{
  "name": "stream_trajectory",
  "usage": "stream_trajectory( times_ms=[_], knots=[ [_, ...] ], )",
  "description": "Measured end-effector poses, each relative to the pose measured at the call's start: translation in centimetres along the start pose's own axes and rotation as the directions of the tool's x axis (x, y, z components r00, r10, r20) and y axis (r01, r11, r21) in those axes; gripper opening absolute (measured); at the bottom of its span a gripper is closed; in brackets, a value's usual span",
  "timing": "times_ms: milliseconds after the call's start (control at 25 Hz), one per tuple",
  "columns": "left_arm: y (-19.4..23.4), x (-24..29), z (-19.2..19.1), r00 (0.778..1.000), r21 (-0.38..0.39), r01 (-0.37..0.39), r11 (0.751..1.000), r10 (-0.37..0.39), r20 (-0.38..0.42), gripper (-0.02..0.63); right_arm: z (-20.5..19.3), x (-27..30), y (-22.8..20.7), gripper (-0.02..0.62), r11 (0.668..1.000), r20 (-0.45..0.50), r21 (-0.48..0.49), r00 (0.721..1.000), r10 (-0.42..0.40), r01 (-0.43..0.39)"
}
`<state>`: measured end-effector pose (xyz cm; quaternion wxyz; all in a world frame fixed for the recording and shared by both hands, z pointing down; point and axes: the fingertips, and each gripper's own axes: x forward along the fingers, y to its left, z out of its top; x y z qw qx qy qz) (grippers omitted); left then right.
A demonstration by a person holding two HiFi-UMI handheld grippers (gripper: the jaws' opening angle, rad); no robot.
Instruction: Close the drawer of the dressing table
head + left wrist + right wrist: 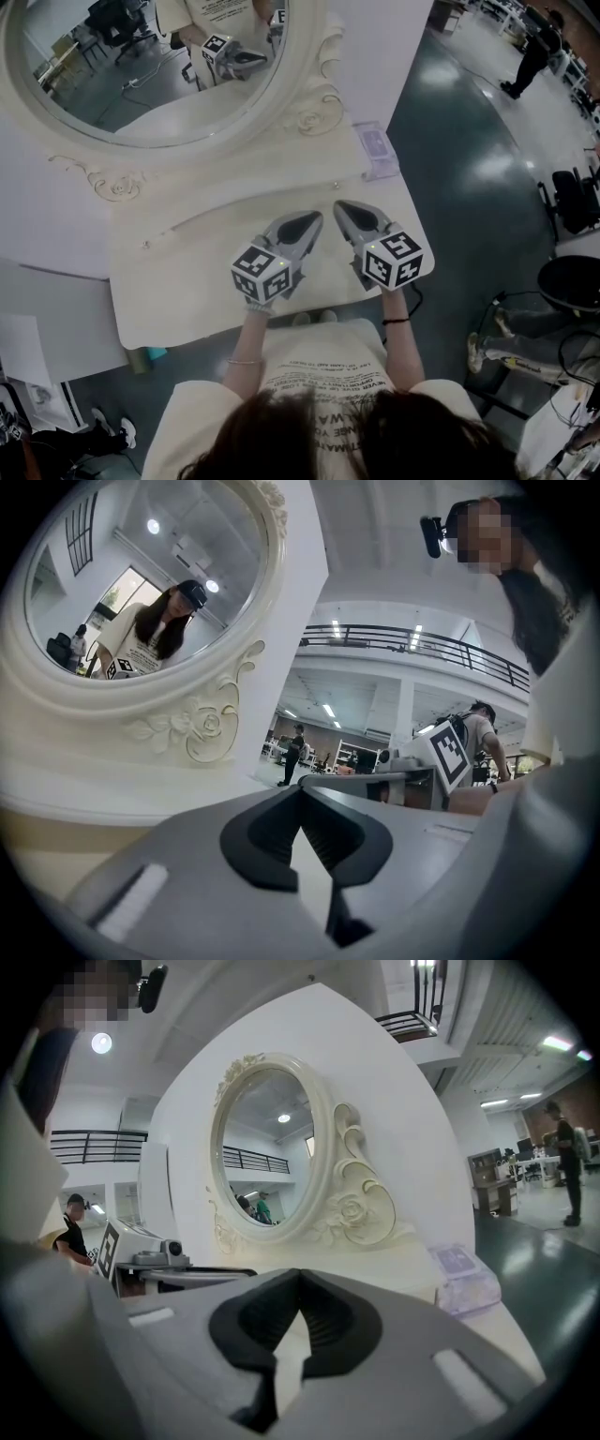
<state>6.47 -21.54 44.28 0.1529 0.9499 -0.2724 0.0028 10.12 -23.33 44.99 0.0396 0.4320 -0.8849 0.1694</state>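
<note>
The left claw [312, 218] and the right claw [339, 205] were held side by side, tips just apart, over the cream surface [178, 291] of the dressing table [314, 120]. Each had its jaws shut tip to tip, with nothing between them. The dressing table stood directly before the person, its oval mirror [150, 75] rising behind the claws and a small clear box [378, 152] with a lilac top at the surface's far right corner. The drawer itself was hidden under the tabletop, so I could not tell how it sat.
</note>
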Motion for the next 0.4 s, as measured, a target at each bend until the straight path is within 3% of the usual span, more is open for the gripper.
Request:
stream_trajectory(
  times_ms=[400],
  knots=[
    [0.19,0.14,-0.07,1.0,0.001,0.001,1.0,-0.001,-0.005,0.002,-0.28,0.18,-0.03,0.003,1.0,-0.003,0.003,1.0,0.009,-0.009]
  ],
)
